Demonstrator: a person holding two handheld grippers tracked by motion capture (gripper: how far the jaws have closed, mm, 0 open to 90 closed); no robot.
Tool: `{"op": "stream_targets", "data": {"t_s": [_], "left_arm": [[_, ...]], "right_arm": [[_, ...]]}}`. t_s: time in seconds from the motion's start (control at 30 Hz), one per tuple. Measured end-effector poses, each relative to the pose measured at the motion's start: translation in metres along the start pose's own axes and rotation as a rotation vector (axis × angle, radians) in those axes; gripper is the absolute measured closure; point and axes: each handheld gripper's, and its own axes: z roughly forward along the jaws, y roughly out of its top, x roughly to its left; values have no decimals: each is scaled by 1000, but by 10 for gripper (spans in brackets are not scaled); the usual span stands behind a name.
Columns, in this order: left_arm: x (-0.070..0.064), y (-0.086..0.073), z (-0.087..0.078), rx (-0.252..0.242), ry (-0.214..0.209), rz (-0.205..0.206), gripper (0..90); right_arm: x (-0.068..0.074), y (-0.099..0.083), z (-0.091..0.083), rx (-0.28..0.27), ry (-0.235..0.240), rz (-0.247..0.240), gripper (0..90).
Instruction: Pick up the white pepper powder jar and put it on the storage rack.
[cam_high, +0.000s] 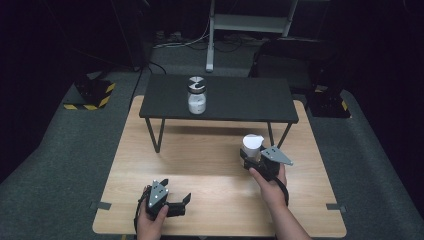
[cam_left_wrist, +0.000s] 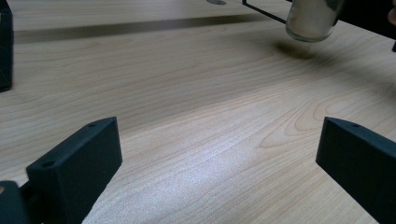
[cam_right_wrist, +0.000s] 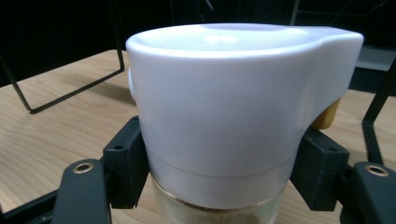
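From the high view, the right gripper (cam_high: 254, 161) grips a small jar with a white lid (cam_high: 251, 144), over the wooden table (cam_high: 210, 165) at about 3 o'clock from the table's middle. The left gripper (cam_high: 182, 204) sits at 7 o'clock near the front edge, jaws wide apart, holding nothing. Bare wood lies between the two grippers. A low black shelf (cam_high: 235, 97) stands across the far side at 12 o'clock, and a clear jar with a silver lid (cam_high: 196, 95) stands on it. I can read no words on either jar.

In the left gripper view, the two black jaws stand far apart over bare wood. The small jar's glass bottom (cam_left_wrist: 312, 21) hangs at 1 o'clock, a little above the table.

In the right gripper view, the jaws press both sides of the small jar just under its white lid (cam_right_wrist: 233, 102). The lid is plain
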Motion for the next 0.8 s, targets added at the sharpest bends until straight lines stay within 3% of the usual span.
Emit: {"op": "stream_targets", "data": {"t_s": [0.43,0.8], "left_arm": [[-1,1,0,8,3,9,5],[-5,4,2,21,7,17,5]], "right_arm": [[-6,4,-43,-31,-21,6,310],[-15,10,-68,-58,-43,31,310]]}}
